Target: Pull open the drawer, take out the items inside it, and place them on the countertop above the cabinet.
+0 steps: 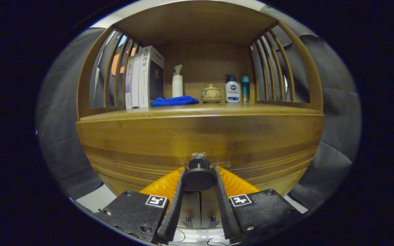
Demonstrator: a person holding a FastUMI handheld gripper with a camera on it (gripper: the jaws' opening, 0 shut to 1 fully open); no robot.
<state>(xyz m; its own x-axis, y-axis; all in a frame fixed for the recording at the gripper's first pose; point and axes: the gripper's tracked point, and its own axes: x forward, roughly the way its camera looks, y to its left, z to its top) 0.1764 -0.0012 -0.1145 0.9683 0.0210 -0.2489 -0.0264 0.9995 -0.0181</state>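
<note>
Now we have the gripper (199, 177) pinching the round knob (199, 176) of the closed drawer (200, 136) dead ahead, its stem pointing straight back at us, below the desk (200, 110) with books and bottles.

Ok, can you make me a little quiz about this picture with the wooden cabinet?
1. True or false: the gripper has its fingers on both sides of the drawer knob.
2. What lies on the countertop beside the books? A) blue cloth B) red cup C) spoon
3. Fill in: the drawer is ____ (open/closed).

Key: 1 true. 2 A. 3 closed.
</note>
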